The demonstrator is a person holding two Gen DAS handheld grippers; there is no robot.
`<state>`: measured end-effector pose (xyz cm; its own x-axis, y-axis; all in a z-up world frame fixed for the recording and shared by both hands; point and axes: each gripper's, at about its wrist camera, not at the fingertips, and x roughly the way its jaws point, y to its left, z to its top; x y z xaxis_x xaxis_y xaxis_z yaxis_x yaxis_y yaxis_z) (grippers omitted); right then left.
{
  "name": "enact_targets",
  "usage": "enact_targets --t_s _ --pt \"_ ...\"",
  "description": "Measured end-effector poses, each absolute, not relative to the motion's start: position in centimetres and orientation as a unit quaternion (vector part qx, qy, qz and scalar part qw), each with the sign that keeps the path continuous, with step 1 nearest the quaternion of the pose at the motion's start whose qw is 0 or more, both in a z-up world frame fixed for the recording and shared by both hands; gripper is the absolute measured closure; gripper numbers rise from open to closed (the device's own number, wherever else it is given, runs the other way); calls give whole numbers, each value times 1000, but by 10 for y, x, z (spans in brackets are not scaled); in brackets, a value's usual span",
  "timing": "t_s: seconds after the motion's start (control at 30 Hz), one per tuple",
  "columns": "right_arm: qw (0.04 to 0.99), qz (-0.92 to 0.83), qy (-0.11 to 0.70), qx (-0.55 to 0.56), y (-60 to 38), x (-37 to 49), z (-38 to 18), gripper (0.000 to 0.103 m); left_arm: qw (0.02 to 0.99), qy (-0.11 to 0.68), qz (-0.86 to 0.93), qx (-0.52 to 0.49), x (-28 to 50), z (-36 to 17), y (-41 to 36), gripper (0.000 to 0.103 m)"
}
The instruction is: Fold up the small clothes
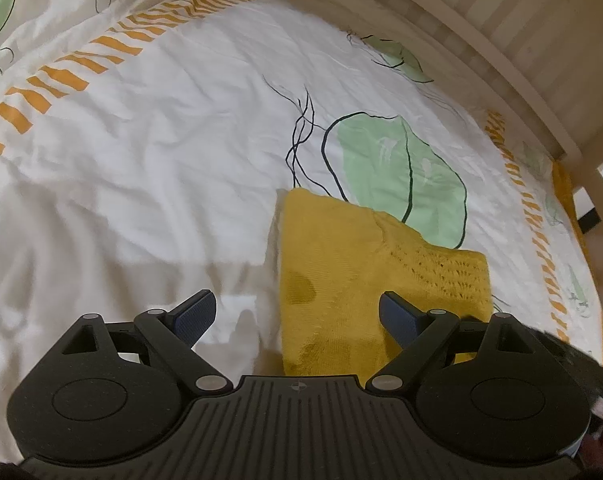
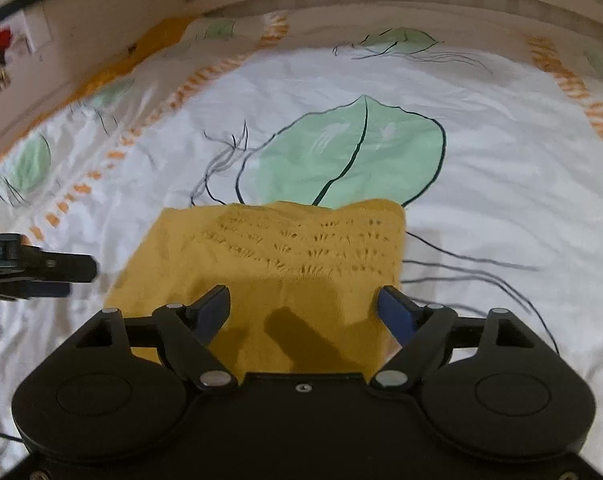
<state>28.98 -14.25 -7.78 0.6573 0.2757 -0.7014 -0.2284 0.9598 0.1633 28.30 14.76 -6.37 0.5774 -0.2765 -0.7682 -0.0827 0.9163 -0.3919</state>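
Observation:
A small yellow knit garment (image 1: 353, 276) lies folded into a compact block on the white bedsheet (image 1: 161, 160). My left gripper (image 1: 297, 312) is open and empty, over the garment's left edge, with its right finger above the knit. In the right wrist view the garment (image 2: 285, 256) lies just ahead of and below my right gripper (image 2: 303, 306), which is open and empty, its jaws spanning the garment's near part. The left gripper's fingers (image 2: 57, 270) show at the left edge of that view, beside the garment.
The sheet has green leaf prints (image 1: 397, 168) and an orange striped border (image 1: 81, 64). A pale wooden bed frame (image 1: 501, 40) curves along the far and right sides. The right wrist view is motion-blurred.

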Motion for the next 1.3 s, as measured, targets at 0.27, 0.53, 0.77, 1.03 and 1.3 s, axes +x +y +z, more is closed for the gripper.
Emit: enact_targets --t_s 0.27,0.53,0.77,1.03,1.3 --pt "895 79 439 28 -187 314 -112 7 866 456 -73 -191 281 -63 143 15" --pt "901 75 425 33 -198 312 -115 3 856 474 -94 -185 277 -71 142 15" --pt "905 54 419 55 -215 317 -113 2 845 485 -102 -202 273 -79 147 15" --pt "901 70 422 72 -220 322 -115 2 837 494 -141 -187 266 -83 133 14" --pt "898 86 421 91 -226 322 -117 0 799 535 -179 -207 266 -107 116 14"
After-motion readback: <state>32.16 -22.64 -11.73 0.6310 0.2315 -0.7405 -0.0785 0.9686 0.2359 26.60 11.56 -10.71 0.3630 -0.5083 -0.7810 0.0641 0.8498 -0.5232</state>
